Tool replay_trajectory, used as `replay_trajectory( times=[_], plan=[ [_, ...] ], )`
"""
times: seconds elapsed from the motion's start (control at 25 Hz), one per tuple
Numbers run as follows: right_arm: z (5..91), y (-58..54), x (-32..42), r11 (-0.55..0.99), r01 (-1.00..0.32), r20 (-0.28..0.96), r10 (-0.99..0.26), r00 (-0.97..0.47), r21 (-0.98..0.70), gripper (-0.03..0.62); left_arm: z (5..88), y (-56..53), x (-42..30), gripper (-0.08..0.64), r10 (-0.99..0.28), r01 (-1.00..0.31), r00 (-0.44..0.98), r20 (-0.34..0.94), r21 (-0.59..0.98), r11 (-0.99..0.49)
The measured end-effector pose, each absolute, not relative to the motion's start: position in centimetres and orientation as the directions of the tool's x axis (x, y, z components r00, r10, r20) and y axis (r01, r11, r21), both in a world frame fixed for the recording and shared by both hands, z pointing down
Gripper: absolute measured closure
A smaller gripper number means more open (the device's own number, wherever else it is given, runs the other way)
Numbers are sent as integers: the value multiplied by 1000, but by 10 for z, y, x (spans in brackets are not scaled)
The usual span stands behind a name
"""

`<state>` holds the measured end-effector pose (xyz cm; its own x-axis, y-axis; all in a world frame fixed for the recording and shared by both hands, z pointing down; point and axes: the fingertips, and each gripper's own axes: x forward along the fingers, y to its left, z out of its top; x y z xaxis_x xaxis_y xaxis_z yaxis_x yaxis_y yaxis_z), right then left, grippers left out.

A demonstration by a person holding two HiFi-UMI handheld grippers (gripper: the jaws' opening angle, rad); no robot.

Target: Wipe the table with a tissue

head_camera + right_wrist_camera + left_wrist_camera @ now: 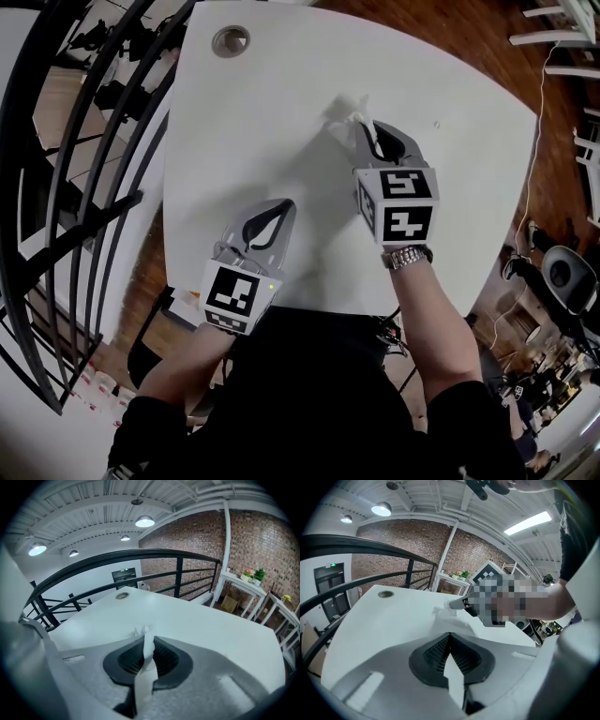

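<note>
Right gripper (367, 127) clamped on tissue (343, 112), thin twist only; may slip or tear if dragged hard across table (281, 84). Left gripper (283, 208) closed, empty.

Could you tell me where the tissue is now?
In the head view, the crumpled white tissue is pinched in the right gripper, over the white table's right half.

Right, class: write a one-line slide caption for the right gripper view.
The right gripper shut on a twisted white tissue, with the white table and black railing beyond.
</note>
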<state>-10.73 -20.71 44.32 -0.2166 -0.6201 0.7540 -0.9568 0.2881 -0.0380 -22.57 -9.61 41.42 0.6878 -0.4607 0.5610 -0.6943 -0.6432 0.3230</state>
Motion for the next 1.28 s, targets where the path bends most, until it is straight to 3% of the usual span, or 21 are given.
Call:
replay_trajectory(
  times=[1.28],
  plan=[
    [435,-182,16,175,-983,706,-691,-157,-48,577,401,-62,-133,544,-418,-646,696,583,255,-719]
  ],
)
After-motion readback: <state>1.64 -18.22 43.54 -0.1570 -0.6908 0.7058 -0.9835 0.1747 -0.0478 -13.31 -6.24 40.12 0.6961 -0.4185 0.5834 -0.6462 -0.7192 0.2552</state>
